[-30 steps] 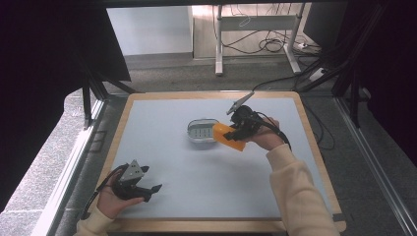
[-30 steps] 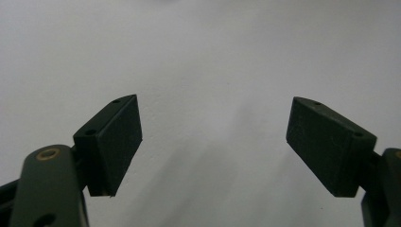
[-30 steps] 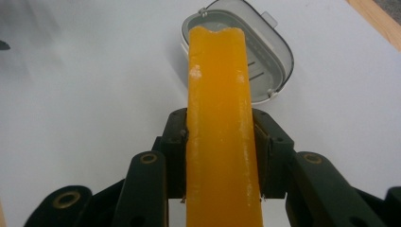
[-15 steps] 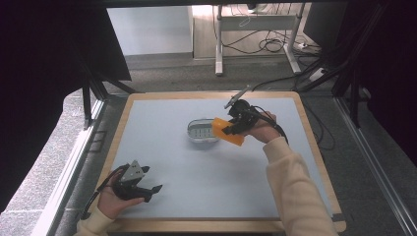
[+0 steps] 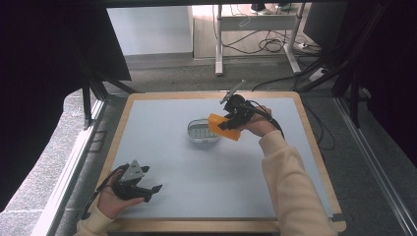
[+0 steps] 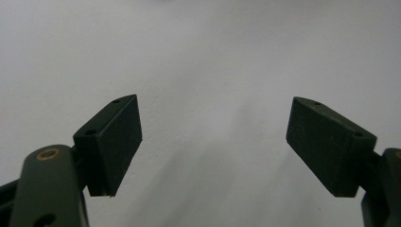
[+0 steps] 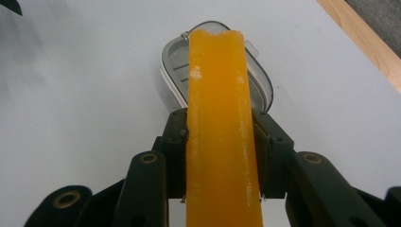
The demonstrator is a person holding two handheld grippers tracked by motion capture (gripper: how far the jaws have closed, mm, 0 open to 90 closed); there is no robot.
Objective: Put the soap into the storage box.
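Pale grey-blue and framed by a wooden border, the surface (image 5: pixel 196 167) sat in a room where cables lay on the floor beyond its far edge. Near the middle of the surface stood a small clear dish (image 5: pixel 201 132) with a rounded rim and a ridged insert.

Right tongs (image 5: pixel 227 123), held in a hand whose cream sleeve reached in from the near right, were clenched on an orange soap bar (image 5: pixel 223 127). In the right gripper view the 2 black pads pressed the bar's long sides, and the soap bar (image 7: pixel 220 132) ran straight out between them, its far end lying over the dish (image 7: pixel 170 61) in the picture. From the high view the bar hung just at the dish's right edge, tilted; whether it touched the dish could not be told.

Left tongs (image 5: pixel 153 189) rested at the near left corner, well apart from the dish, in a hand at the surface's edge. In the left gripper view its jaws stood wide and released, with bare surface (image 6: pixel 213 71) between them.
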